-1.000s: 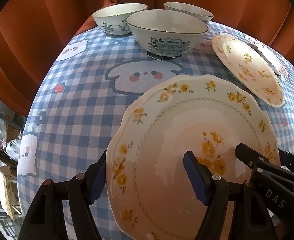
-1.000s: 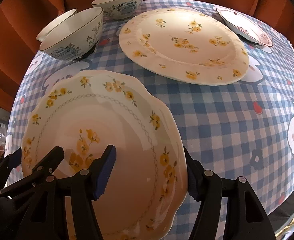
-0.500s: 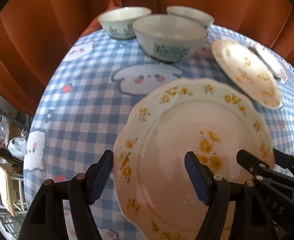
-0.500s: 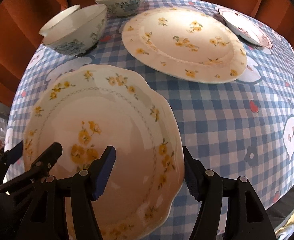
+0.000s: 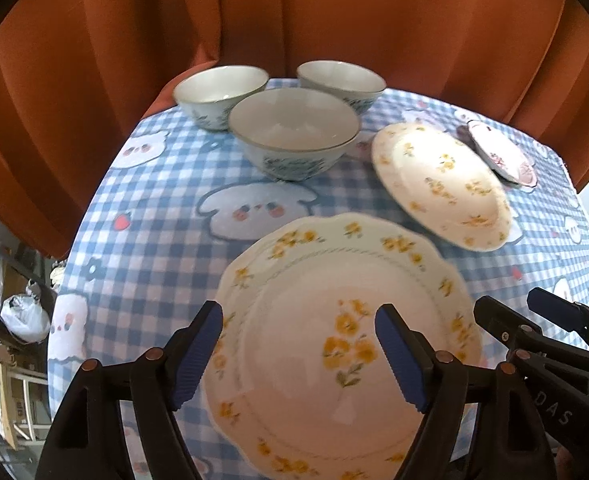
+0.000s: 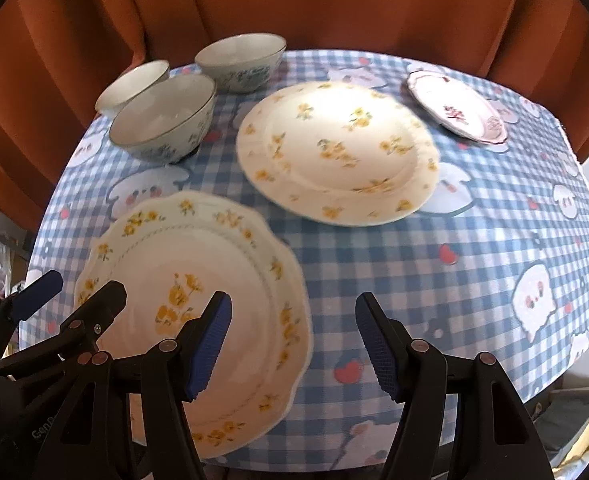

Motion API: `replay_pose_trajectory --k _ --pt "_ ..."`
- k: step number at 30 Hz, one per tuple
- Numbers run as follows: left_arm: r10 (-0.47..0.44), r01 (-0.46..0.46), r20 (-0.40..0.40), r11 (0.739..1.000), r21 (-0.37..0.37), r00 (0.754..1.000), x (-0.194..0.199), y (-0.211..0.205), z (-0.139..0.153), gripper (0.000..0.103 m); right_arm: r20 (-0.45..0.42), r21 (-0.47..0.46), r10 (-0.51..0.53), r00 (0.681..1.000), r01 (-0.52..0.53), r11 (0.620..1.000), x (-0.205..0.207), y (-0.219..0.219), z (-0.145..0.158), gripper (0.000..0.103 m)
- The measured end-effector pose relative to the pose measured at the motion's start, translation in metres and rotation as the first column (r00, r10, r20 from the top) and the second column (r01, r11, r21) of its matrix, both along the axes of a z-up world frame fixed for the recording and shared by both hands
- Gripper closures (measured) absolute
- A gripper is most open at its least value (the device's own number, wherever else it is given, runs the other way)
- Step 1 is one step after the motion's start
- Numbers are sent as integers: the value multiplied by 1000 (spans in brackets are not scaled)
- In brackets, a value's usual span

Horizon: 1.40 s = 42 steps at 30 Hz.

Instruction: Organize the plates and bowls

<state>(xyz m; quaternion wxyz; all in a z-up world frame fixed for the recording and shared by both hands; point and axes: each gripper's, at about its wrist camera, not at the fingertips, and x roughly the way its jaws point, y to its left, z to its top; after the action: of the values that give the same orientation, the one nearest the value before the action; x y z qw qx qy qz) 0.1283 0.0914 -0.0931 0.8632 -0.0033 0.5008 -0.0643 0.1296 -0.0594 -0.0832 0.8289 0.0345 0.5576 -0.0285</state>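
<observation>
A scalloped plate with yellow flowers point(image 5: 334, 320) lies at the table's near edge, also in the right wrist view point(image 6: 198, 292). My left gripper point(image 5: 300, 354) is open above its left half, empty. My right gripper point(image 6: 294, 344) is open over the plate's right rim, empty. A larger round yellow-flowered plate point(image 6: 338, 152) lies behind it, also in the left wrist view point(image 5: 442, 184). A small pink-patterned plate point(image 6: 458, 110) lies at the far right. Three white-and-blue bowls point(image 5: 294, 132) point(image 5: 220, 94) point(image 5: 340, 82) stand at the far left.
The round table has a blue checked cloth with cartoon figures point(image 6: 474, 280). An orange curtain point(image 5: 294, 12) hangs close behind it. Clutter and shelving point(image 5: 10, 340) show beyond the table's left edge. The table's edge is just under both grippers.
Both grippers have pulled back and risen from the scalloped plate, which looks smaller and lies flat on the cloth. More of the table and curtain shows.
</observation>
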Motion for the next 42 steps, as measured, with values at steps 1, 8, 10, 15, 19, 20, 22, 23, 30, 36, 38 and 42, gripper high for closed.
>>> replay_pose_trajectory --k 1,8,10,15,19,20,22,23,30,36,38,42 --pt "-2 2 2 1000 -3 1000 2 -4 1 22 5 -8 -2 1000 2 1000 0 -4 2 35" --pt "7 -7 6 1000 -10 1000 19 -34 1 15 45 13 4 999 -5 1000 12 -36 5 35" --pt "8 -8 2 1000 -7 1000 25 -44 2 15 50 14 10 999 -11 1000 19 -47 5 35" --pt "17 -17 4 1000 9 1000 41 -76 5 14 52 17 15 999 -15 1000 38 -75 3 35" --pt "32 -32 7 999 10 999 56 -96 6 12 60 26 29 998 -30 999 59 -99 3 35" --pt "35 -35 7 999 12 999 59 -101 6 12 62 24 31 998 -32 999 64 -103 4 35" --pt "44 -44 7 999 15 999 67 -111 4 11 65 23 35 997 -36 999 73 -111 3 35" --pt "48 -48 6 999 18 999 71 -115 3 11 65 23 35 997 -37 999 79 -115 2 35" --pt "70 -70 -5 997 18 998 95 -136 -8 11 73 36 32 997 -35 999 112 -141 -6 35" --pt "101 -100 -17 994 32 995 119 -143 -23 11 66 45 36 997 -39 998 140 -152 -22 35" --pt "109 -109 -21 993 40 994 127 -145 -29 11 59 46 31 998 -34 998 148 -153 -28 35" --pt "123 -121 -36 991 51 992 139 -145 -40 12 44 61 26 999 -29 998 163 -155 -44 35"
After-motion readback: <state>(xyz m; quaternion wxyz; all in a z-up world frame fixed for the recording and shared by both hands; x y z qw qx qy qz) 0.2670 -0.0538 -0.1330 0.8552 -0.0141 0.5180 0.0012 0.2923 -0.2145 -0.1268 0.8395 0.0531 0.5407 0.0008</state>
